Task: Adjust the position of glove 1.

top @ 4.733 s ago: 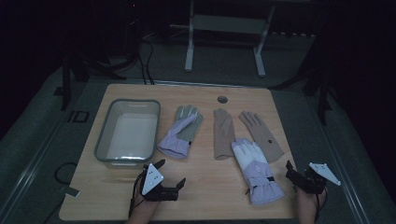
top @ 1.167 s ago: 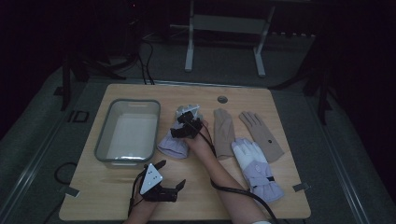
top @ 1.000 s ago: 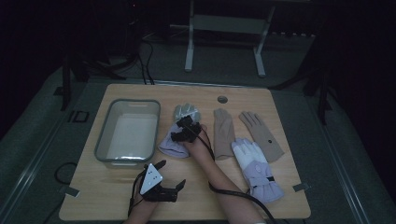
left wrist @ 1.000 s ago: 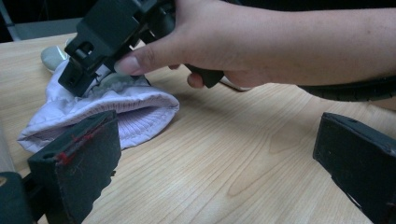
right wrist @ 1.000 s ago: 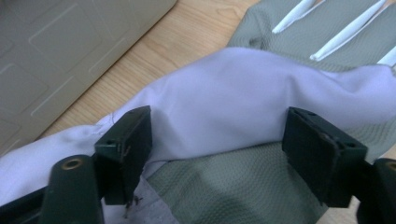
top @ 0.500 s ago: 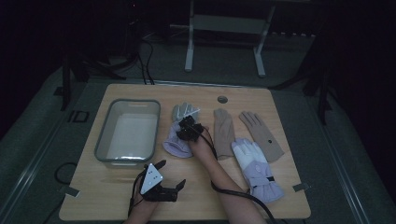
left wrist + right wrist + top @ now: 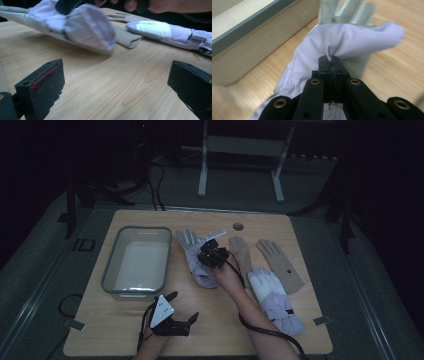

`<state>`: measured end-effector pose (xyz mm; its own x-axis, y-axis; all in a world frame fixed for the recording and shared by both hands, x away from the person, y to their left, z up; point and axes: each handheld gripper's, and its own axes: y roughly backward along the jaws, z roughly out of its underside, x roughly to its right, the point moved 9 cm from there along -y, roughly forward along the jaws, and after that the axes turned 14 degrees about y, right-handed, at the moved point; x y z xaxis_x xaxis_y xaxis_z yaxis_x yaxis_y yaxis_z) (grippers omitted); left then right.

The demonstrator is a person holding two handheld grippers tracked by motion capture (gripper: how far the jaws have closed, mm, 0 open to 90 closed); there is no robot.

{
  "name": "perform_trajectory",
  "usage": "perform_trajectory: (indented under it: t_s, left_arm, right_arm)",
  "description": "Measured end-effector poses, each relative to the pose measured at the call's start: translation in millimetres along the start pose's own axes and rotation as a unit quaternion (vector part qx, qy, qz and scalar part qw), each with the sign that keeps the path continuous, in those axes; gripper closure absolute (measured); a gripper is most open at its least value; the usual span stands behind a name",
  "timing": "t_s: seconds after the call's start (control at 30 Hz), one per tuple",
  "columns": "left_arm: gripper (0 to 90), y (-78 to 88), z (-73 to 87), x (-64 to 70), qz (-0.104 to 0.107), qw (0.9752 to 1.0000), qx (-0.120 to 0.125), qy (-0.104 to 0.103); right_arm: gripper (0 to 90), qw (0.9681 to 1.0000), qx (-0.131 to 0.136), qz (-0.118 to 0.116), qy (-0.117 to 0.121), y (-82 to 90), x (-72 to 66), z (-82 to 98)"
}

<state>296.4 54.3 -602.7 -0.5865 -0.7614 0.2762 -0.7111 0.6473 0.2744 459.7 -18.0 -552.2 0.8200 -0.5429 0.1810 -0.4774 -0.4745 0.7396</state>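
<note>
Item: lavender glove [image 7: 347, 40], pinched by a fold in right gripper [image 7: 331, 60]; left gripper [image 7: 115, 82] released, idle.
Risk: thin pinch may slip, dropping glove short of grey bin [image 7: 137, 231].

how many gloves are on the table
4: a lavender glove beside the bin, pinched by the right gripper; two tan gloves mid-table; another lavender glove nearer the person.
</note>
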Motion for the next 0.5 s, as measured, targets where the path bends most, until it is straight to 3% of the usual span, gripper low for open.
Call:
perform_trajectory:
  t_s: [0.07,0.23,0.3,0.5]
  left_arm:
    - [1.2,0.0,-0.1,-0.3,-0.001,1.0,0.0,-0.001]
    - [1.2,-0.1,0.0,-0.4,-0.001,1.0,-0.001,0.001]
    - [1.2,-0.2,-0.1,-0.3,-0.002,1.0,0.0,0.003]
    - [1.2,0.1,0.0,-0.1,-0.002,1.0,0.0,0.0]
  right_arm:
    - [89.1,1.0,0.003,0.006,0.007,10.7,0.4,2.3]
    - [89.3,0.9995,0.025,0.019,-0.007,37.5,4.4,4.6]
    - [89.4,0.999,0.028,0.034,-0.007,52.1,6.3,9.5]
    - [89.3,0.9966,0.039,0.043,-0.059,62.9,7.8,29.6]
